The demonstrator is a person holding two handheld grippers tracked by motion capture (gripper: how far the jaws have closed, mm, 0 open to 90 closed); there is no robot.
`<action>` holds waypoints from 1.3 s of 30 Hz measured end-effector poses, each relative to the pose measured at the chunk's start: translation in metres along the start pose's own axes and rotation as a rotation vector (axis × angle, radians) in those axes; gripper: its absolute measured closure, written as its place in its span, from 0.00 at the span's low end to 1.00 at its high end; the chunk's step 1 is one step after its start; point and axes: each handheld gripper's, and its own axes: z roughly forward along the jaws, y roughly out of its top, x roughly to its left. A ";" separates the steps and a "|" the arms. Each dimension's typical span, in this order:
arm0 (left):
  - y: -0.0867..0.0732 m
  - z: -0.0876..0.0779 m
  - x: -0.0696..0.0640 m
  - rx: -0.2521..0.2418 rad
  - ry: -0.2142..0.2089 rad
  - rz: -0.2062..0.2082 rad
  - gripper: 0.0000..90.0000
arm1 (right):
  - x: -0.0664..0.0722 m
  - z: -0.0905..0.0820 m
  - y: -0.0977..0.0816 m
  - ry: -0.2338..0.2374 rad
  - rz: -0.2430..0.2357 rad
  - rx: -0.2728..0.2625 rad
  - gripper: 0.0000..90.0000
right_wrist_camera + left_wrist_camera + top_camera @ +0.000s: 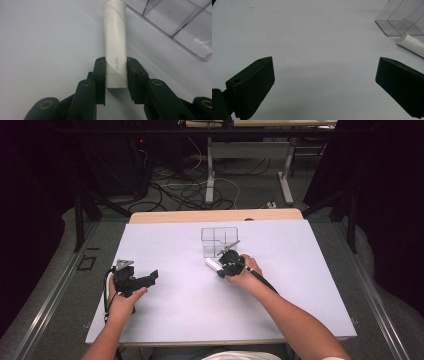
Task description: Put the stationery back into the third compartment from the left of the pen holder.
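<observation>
Two grippers: right gripper [116, 82] clamps white glue stick [115, 50] (marked GLOO); left gripper [324, 85] gapes.

Surface [165, 320]: pale lavender-white sheet covering a tabletop, occupying the centre of the high view. A strip of bare wood edge [200, 216] shows along the far side, at upper centre of the frame.

Resting on the surface: a clear plastic organizer [219, 240] with inner dividers, upper centre of the sheet, upright, compartments open to the top. In the right gripper view its clear base [175, 25] sits flat on the sheet at upper right.

White tube [214, 265] just below and left of the organizer in the high view; whether it touches the sheet cannot be told.

Small dark specks [249, 8] on the sheet, upper left of the left gripper view.
</observation>
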 end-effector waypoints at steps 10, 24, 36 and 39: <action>0.000 -0.002 -0.006 -0.010 -0.035 0.011 0.00 | 0.009 -0.018 -0.004 0.010 -0.019 -0.139 0.79; 0.000 0.000 -0.011 0.007 -0.051 0.031 0.01 | 0.016 -0.050 -0.023 0.008 -0.007 -0.333 0.79; 0.002 -0.007 -0.023 -0.017 -0.089 0.070 0.07 | 0.023 -0.073 -0.050 0.003 0.003 -0.424 0.79; 0.004 -0.011 -0.027 -0.021 -0.099 0.075 0.09 | 0.026 -0.077 -0.056 -0.001 -0.011 -0.457 0.79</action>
